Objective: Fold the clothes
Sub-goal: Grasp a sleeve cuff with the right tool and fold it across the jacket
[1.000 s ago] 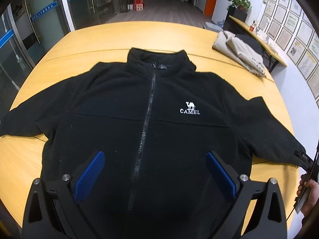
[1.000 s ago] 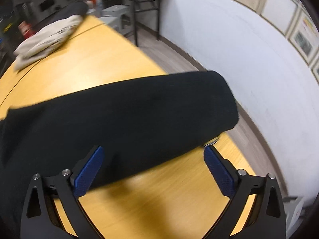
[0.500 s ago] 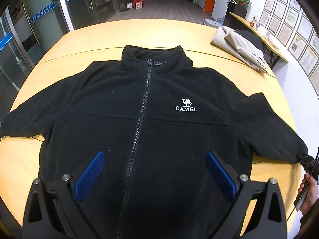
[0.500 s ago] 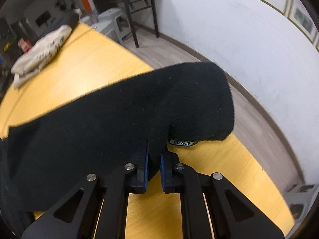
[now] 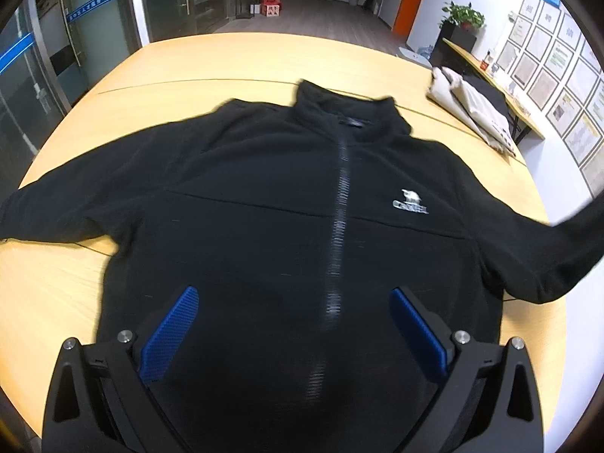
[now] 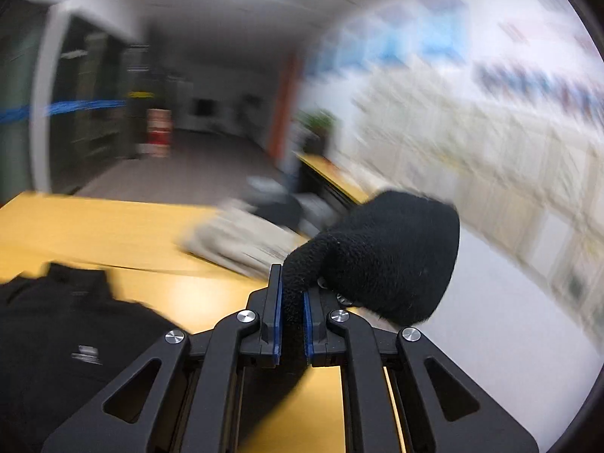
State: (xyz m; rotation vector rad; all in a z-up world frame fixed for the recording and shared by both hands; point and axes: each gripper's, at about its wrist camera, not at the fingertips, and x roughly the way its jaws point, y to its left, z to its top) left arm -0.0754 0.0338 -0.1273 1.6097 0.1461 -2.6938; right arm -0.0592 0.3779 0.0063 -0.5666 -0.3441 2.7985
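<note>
The yellow wooden table point(image 5: 264, 75) spreads out ahead of and beneath both claws, and nearly all of its near half is covered by the black fleece jacket point(image 5: 283, 207), which lies face up and zipped, collar at the far side, straight ahead of the left gripper point(image 5: 294, 324). That claw hangs above the jacket's lower hem with its blue pads point(image 5: 170, 336) spread wide apart and nothing between them; the zipper runs up just to the right of its middle line. The jacket's one sleeve lies flat on the table far off to this claw's left, while the other sleeve point(image 5: 558, 260) rises off the table at its right. Beyond that, at the far right, lies a folded beige garment point(image 5: 479, 113). The right gripper point(image 6: 291, 302) is clamped tight on the sleeve cuff point(image 6: 392, 256), which bunches up just past and to the right of its tips, lifted clear of the table.
</note>
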